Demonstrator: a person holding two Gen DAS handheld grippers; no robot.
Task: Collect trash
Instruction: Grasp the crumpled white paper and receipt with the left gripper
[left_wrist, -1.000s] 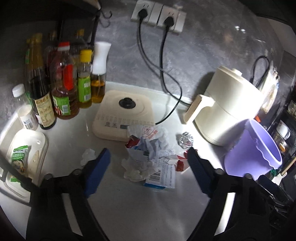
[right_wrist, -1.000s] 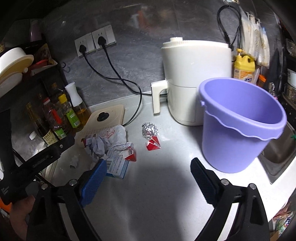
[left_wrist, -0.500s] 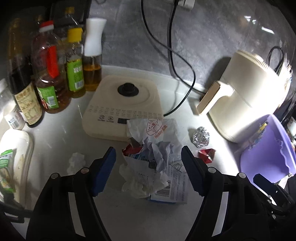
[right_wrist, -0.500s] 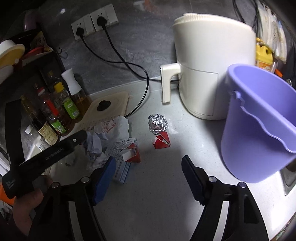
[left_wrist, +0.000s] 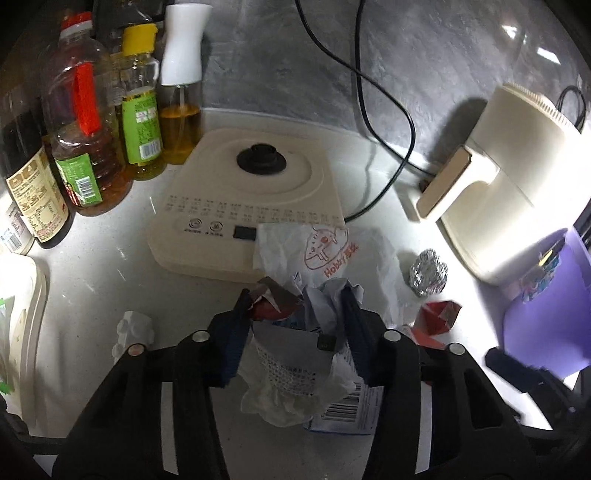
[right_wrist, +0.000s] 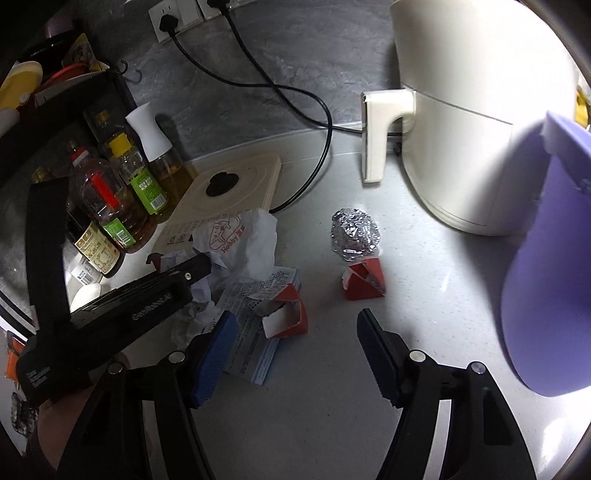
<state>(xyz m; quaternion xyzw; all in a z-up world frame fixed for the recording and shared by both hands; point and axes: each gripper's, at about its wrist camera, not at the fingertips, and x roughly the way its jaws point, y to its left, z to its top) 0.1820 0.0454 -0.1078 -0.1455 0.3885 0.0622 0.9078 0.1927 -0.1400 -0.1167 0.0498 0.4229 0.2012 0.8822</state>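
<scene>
The left gripper, mid-frame, has just been closing on the paper wad and needs a fuller squeeze, while the right gripper is hanging wide and empty.

Paper pile before cooker; foil ball right; bucket far right

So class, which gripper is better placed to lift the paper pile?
Left. The left gripper straddles the paper pile, its jaws having just closed in. The right gripper is open over a red carton beside it.
</scene>
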